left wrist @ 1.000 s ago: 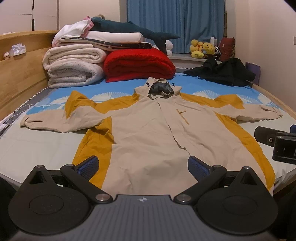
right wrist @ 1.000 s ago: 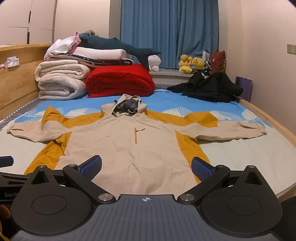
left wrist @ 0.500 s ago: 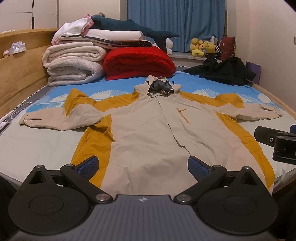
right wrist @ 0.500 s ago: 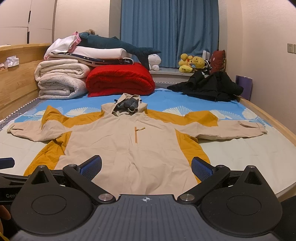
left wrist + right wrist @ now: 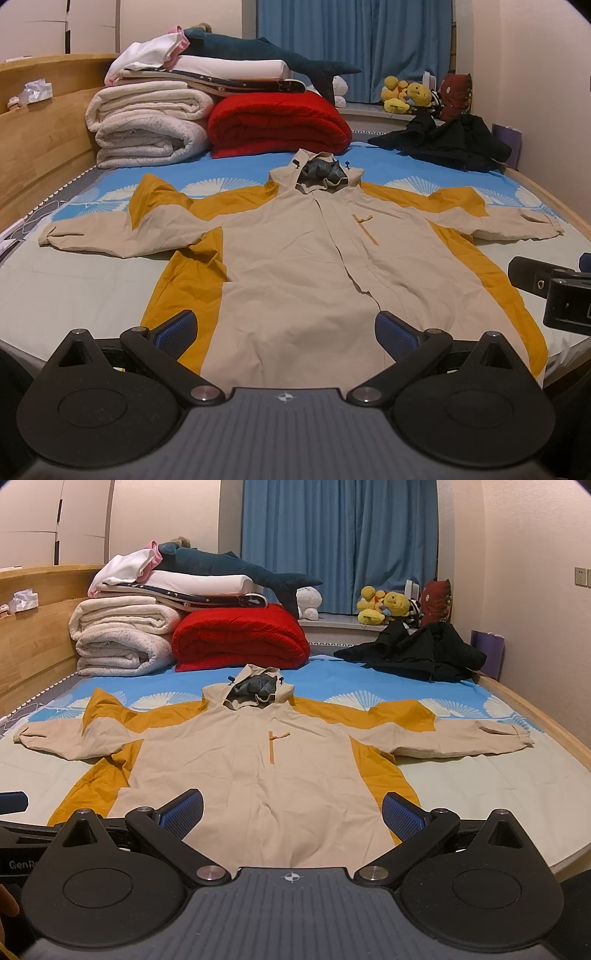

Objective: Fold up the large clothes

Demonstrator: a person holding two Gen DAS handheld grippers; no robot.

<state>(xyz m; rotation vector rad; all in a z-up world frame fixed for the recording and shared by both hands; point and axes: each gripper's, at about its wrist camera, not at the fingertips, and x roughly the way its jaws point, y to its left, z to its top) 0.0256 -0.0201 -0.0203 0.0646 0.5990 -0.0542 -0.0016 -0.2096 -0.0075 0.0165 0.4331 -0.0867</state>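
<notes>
A large beige and mustard hooded jacket (image 5: 303,266) (image 5: 251,768) lies flat, front up, on the bed with both sleeves spread wide and the hood toward the far end. My left gripper (image 5: 284,326) hovers open over the jacket's hem, left of centre, blue pads wide apart with nothing between them. My right gripper (image 5: 291,810) is open over the hem too, further right. Its black body shows at the right edge of the left wrist view (image 5: 554,291).
Folded white blankets (image 5: 122,638), a red blanket (image 5: 240,638) and a plush shark (image 5: 236,566) are stacked at the bed's far end. A black garment (image 5: 417,653) lies at the far right. A wooden headboard (image 5: 40,125) runs along the left; a wall stands on the right.
Both views sit a touch lower against the jacket, otherwise the scene is unchanged. Both grippers stay open.
</notes>
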